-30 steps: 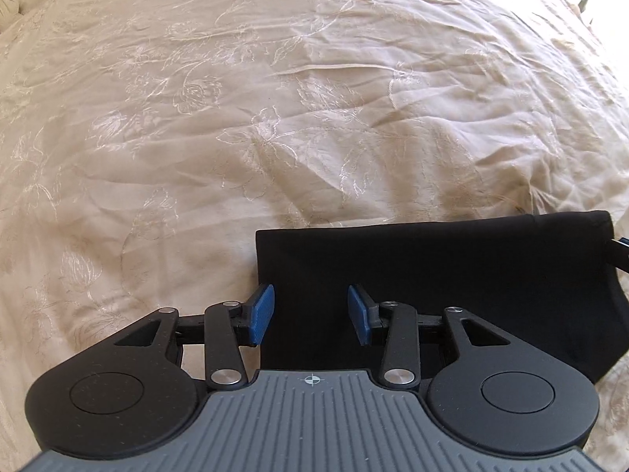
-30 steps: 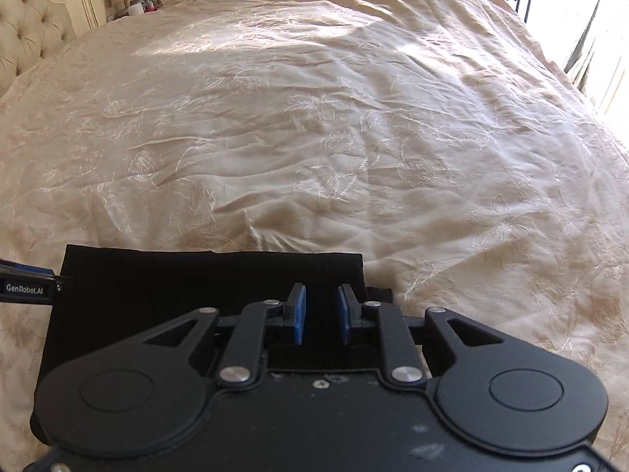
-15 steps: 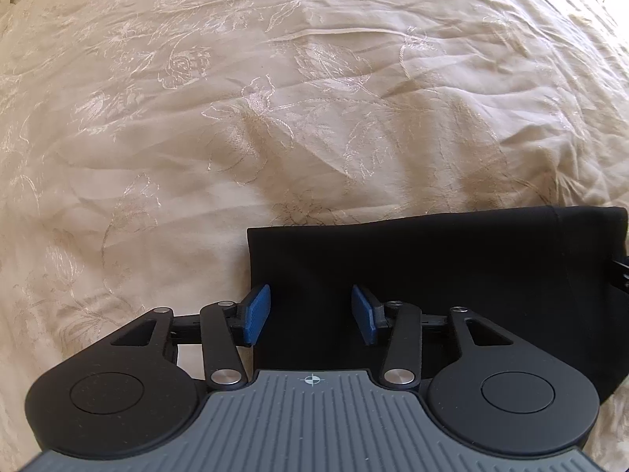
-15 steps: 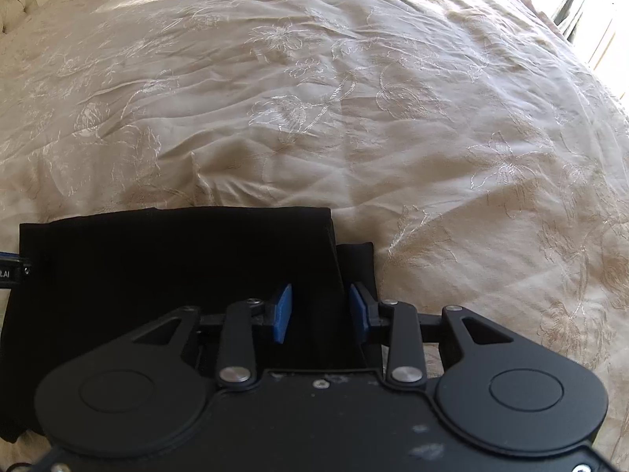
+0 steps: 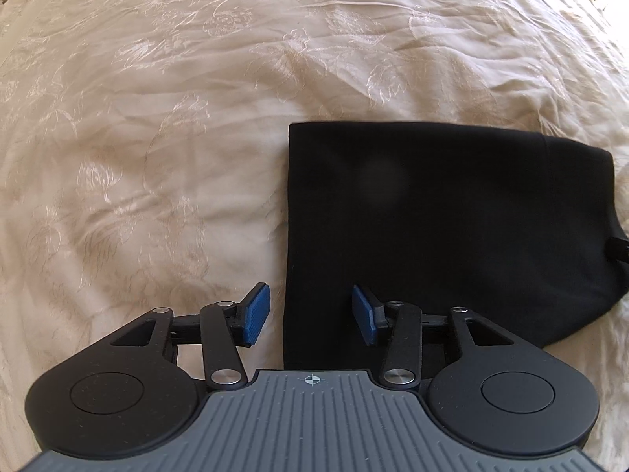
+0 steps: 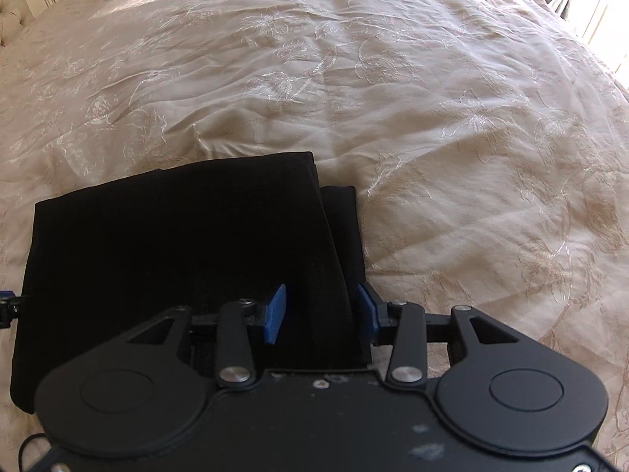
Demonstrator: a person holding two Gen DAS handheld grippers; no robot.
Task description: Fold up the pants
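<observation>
**Both grippers open over the folded pants**

Low in each frame, the left gripper [image 5: 310, 314] straddles the left edge of the folded black fabric pants [image 5: 444, 228], gripping nothing. The right gripper [image 6: 320, 316], jaws just widened, brackets their right edge. Beyond spreads the cream embroidered bedspread [image 5: 157, 118].

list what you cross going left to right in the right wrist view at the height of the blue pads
other gripper's tip at the frame edge → folded black pants → left blue pad → pants' lower layer edge → right blue pad → cream embroidered bedspread
</observation>
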